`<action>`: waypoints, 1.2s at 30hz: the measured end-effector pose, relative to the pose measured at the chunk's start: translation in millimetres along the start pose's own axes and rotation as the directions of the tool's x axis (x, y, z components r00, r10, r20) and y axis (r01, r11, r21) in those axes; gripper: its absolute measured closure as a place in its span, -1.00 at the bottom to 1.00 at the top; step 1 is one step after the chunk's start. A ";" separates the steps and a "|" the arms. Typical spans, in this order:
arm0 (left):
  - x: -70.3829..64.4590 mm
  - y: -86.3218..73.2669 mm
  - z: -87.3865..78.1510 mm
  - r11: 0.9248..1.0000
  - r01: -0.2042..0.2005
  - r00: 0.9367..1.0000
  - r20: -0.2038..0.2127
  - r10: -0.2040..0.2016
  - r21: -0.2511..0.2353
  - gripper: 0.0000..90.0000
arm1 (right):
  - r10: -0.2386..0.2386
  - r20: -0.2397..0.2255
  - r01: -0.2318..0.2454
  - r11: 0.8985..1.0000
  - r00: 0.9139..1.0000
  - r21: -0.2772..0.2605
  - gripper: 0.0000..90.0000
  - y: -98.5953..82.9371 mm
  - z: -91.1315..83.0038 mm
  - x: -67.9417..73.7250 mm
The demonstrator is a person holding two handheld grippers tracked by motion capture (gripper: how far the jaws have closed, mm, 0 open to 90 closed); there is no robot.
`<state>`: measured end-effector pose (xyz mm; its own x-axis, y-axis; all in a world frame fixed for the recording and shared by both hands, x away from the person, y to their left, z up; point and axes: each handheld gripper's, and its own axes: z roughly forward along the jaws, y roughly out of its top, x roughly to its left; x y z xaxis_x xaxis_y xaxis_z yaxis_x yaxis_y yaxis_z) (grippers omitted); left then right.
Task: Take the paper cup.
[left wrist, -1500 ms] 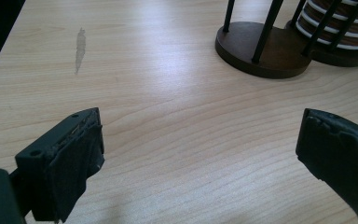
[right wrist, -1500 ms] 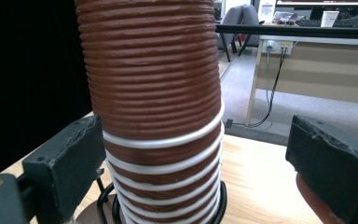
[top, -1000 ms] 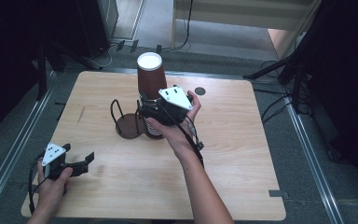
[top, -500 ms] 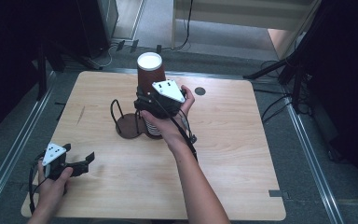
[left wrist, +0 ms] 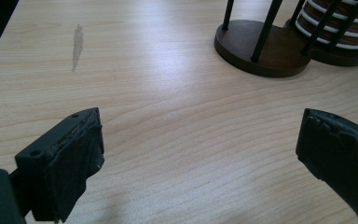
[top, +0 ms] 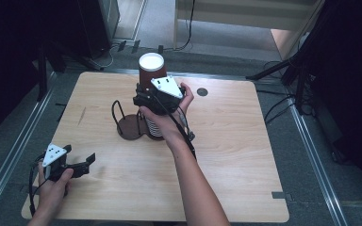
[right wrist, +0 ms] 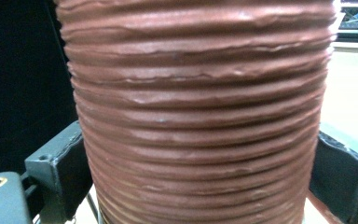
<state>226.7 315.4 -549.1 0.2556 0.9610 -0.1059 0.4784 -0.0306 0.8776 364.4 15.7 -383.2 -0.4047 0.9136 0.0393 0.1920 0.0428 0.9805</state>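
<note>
**Cup lifted higher above the stack; left tongs idle**

My right gripper point(top: 147, 100) holds the brown ribbed cup point(top: 150, 70) by its lower wall. In the right gripper view the cup point(right wrist: 198, 112) stands between my two jaws, both pressing against its sides, so these tongs are closed on it. The cup stands upright, white rim on top, directly above the stack of cups point(top: 154, 127) that sits in the wire cup holder point(top: 129, 123) at mid-table.

Change from one second ago: my right hand point(top: 169, 110) and its gripper sit a little higher and farther toward the far edge of the table point(top: 245, 155), and the cup has risen with them. More of the striped stack shows below my hand than before.

My left gripper point(top: 82, 162) rests at the near left corner of the table, in the same place as earlier. Its jaws stand wide apart with nothing between them; the left gripper view looks over bare wood toward the holder's base point(left wrist: 261, 51).
</note>
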 end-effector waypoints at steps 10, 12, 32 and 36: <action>0.1 -0.4 -0.5 1.000 0.008 1.000 -0.001 -0.008 -0.004 -0.97 | 0.003 -0.011 -0.003 1.000 1.000 0.009 -0.81 2.3 0.6 -0.9; 0.2 -0.4 -0.5 1.000 0.009 1.000 -0.001 -0.009 -0.004 -0.97 | 0.004 -0.010 -0.004 1.000 1.000 0.004 -0.79 4.4 0.2 -0.7; -0.3 -0.5 0.0 1.000 0.006 1.000 -0.003 -0.006 -0.005 -0.97 | 0.025 -0.036 -0.027 0.998 0.999 -0.051 -0.76 47.2 -7.0 3.1; -0.6 -0.6 0.2 1.000 0.005 1.000 -0.003 -0.005 -0.006 -0.97 | 0.022 -0.037 -0.024 0.998 0.999 -0.066 -0.76 54.3 -8.0 5.0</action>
<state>226.4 314.8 -549.6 0.2510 0.9619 -0.1087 0.4748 -0.0244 0.8798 365.6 19.4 -328.2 -0.4329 0.8989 0.0680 0.1423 -0.0063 0.9898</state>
